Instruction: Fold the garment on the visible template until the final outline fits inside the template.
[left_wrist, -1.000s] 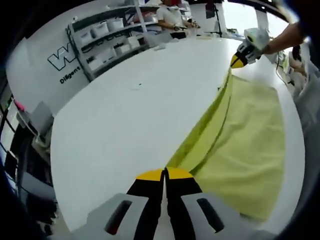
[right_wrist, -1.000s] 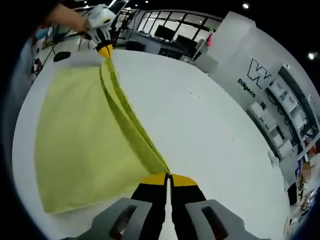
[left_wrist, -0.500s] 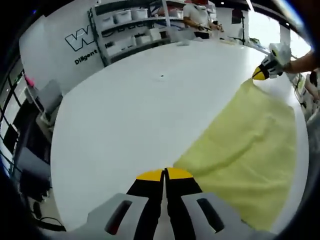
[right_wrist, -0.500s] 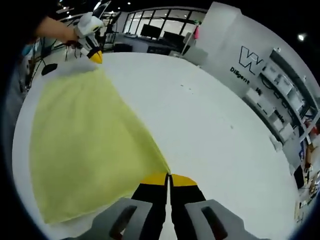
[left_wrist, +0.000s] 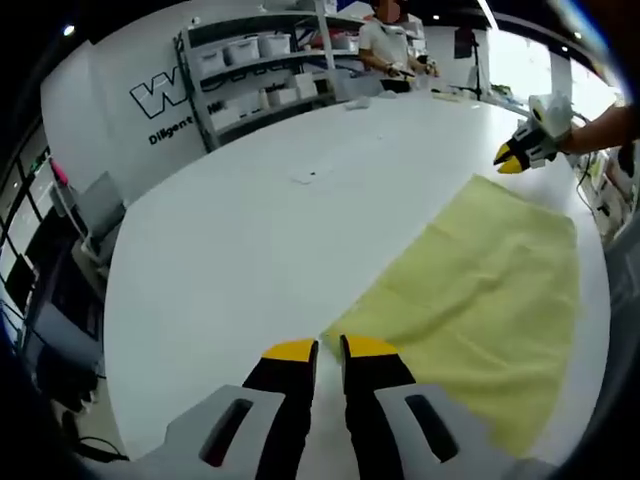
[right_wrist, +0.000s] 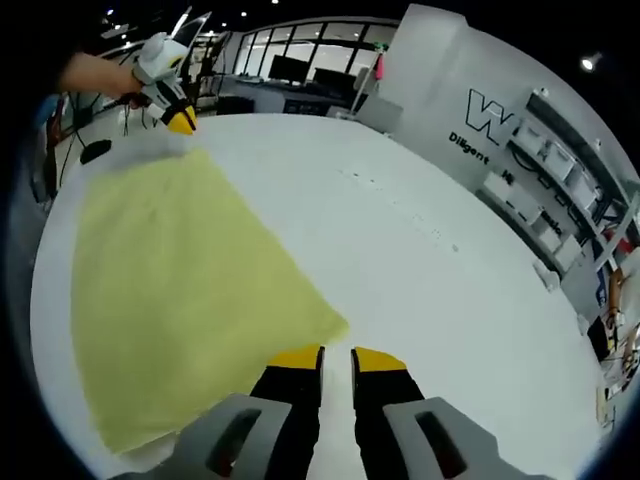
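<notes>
A yellow-green garment (left_wrist: 490, 300) lies spread flat on the white table (left_wrist: 250, 250). In the left gripper view my left gripper (left_wrist: 329, 350) is open just short of the garment's near corner, with nothing between its yellow tips. My right gripper (left_wrist: 520, 155), held by a hand, hovers just beyond the far corner. In the right gripper view the garment (right_wrist: 180, 290) lies to the left. My right gripper (right_wrist: 337, 358) is open beside its near corner, touching no cloth. The left gripper (right_wrist: 170, 100) is off the far corner, held by a hand.
Shelves with white bins (left_wrist: 250, 60) and a person (left_wrist: 385, 40) stand beyond the table's far end. Chairs and desks (left_wrist: 80, 220) line the left edge. A small dark object (right_wrist: 95, 150) lies on the table near the garment's far side.
Both grippers held the garment's corners shut, first with a raised fold between them, then laid down. Now both have opened, let go and drawn back a little; the garment rests flat.
</notes>
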